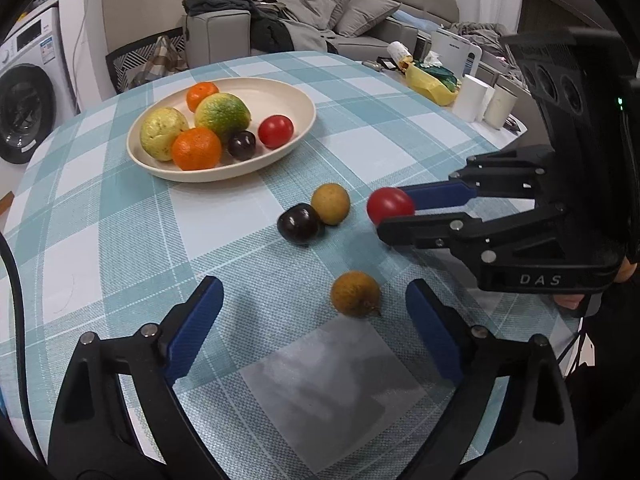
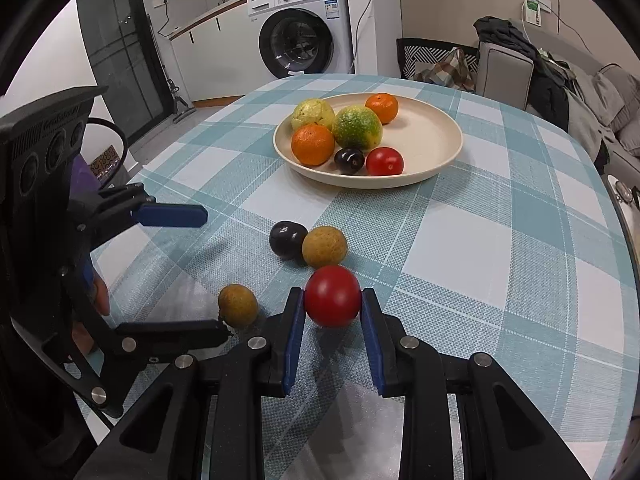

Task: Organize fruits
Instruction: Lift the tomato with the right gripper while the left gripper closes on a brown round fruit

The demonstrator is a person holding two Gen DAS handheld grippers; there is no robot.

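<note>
Right gripper (image 2: 333, 300) is clamped on a red tomato (image 2: 333, 296), on the near side of the cream plate (image 2: 436, 136). Left gripper (image 1: 316, 304) has its fingers spread wide, a brown fruit (image 1: 355, 294) lying between them on the checked tablecloth (image 1: 120, 240). Plate holds six fruits. A washing machine (image 2: 300, 28) stands beyond the plate.

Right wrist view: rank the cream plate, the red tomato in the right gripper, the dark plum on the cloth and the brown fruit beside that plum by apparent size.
1. cream plate
2. red tomato, though it sits nearest the camera in the right gripper, so this is inflated
3. brown fruit and dark plum: too alike to rank
</note>
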